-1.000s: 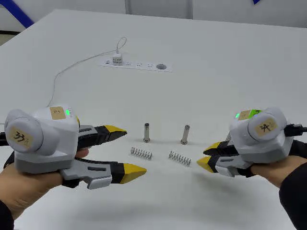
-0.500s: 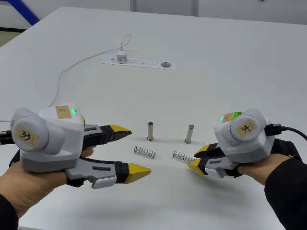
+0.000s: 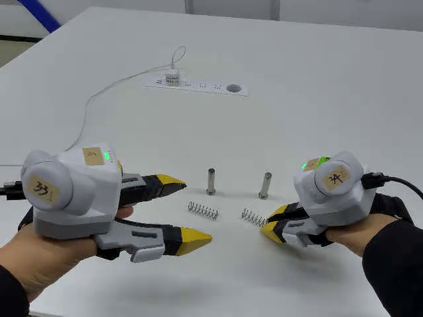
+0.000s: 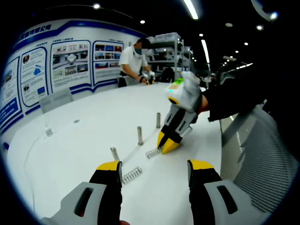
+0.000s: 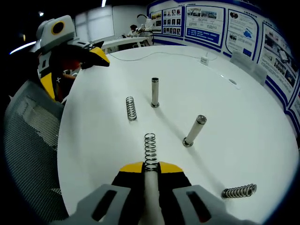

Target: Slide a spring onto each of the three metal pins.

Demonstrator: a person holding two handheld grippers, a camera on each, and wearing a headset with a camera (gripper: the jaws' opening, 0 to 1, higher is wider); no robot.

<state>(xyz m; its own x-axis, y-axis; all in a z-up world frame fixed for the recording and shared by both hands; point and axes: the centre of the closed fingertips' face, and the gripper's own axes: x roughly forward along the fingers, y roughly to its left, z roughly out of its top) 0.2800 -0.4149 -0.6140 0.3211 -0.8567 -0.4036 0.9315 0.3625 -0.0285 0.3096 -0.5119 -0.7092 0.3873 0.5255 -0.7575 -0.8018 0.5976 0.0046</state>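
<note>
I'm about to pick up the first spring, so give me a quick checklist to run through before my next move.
1. Three pins standing upright: ok.
2. No pin loaded yet, three springs lying loose on the table: ok.
3. Right gripper lined up with the near spring: ok, the spring's end sits at the tips.
4. Firm hold on that near spring: cannot tell.
5. Left gripper open and free to help: ok.
6. Power strip away from the work: ok, far behind the pins.
</note>
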